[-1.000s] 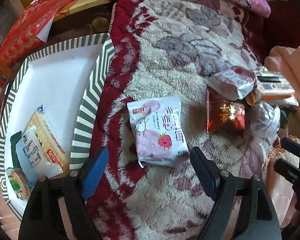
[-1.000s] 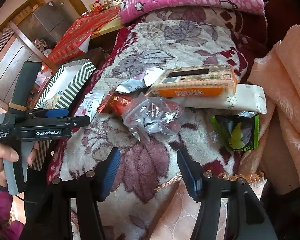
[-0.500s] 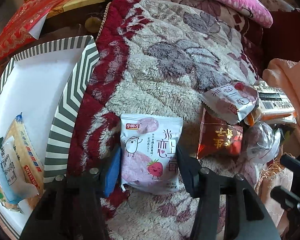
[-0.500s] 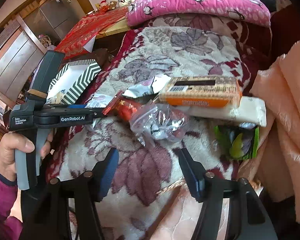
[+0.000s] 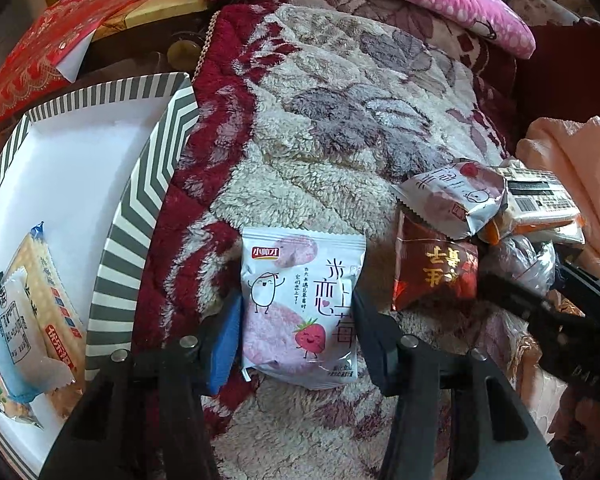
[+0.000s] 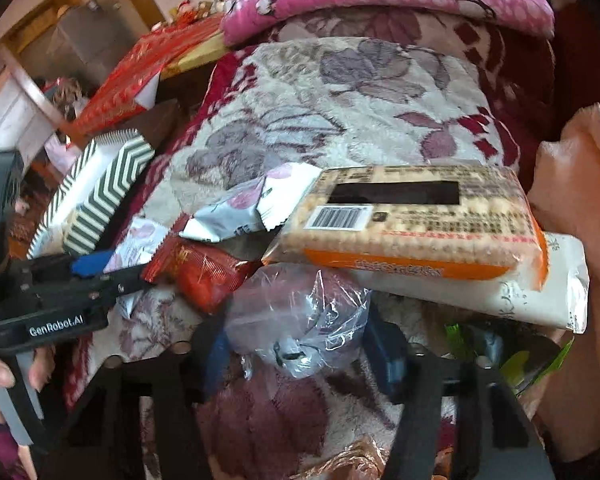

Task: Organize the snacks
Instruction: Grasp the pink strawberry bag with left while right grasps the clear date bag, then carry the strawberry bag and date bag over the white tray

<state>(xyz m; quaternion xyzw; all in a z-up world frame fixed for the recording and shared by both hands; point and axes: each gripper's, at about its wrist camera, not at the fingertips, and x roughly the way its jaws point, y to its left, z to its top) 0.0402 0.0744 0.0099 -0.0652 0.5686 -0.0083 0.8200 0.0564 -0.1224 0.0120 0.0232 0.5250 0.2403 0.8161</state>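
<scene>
Here, on the flowered fleece blanket (image 5: 340,152), pinched from both sides by the left gripper (image 5: 296,340): a white-and-pink strawberry packet (image 5: 300,304). Jaws drawn in until the blue pad and the black one touch the packet's left and right edges. Packet flat on the blanket, near edge toward the camera.

Just right of it, a red foil packet (image 5: 432,272). Farther right, partly over the red one, a second white-and-pink packet (image 5: 456,196), leaning on an orange biscuit pack (image 5: 540,204).

To the left, off the blanket's dark red border, a striped box (image 5: 140,208) with a white inside. Lying in its near left corner, some cracker packets (image 5: 32,320).

Over on the right side, straddling a crumpled clear plastic bag (image 6: 296,320): the right gripper (image 6: 300,356). Jaws spread wide, one finger at each side of the bag. Too blurred to tell whether either pad touches the plastic.

Directly beyond the bag, the biscuit pack, stacked on a long white packet (image 6: 540,300). Near right, a green packet (image 6: 532,360), partly hidden behind the gripper.
</scene>
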